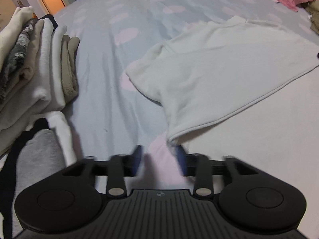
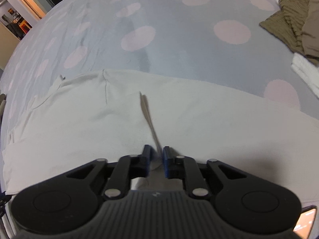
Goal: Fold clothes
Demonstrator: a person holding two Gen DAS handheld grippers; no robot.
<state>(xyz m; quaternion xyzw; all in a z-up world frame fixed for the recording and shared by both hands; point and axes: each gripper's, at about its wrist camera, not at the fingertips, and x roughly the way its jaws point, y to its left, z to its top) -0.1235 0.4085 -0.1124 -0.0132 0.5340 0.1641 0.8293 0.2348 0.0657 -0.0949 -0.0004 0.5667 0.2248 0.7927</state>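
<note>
1. Stack of folded clothes (image 1: pixel 39 63) stands at the bed's left edge (part of the pile looks dealt with).
2. Left gripper (image 1: pixel 159 159) hovers with fingers apart at the hem corner of the white shirt (image 1: pixel 219 69), which lies partly folded on the spotted bedsheet (image 1: pixel 119 59).
3. Right gripper (image 2: pixel 156 158) pinches a raised fold of it.
4. Olive garments (image 2: pixel 289 25) lie loose at right, seemingly left to fold.

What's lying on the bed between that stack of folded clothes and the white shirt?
Only bare dotted bedsheet separates the folded stack from the white shirt, seen in the left wrist view.
</note>
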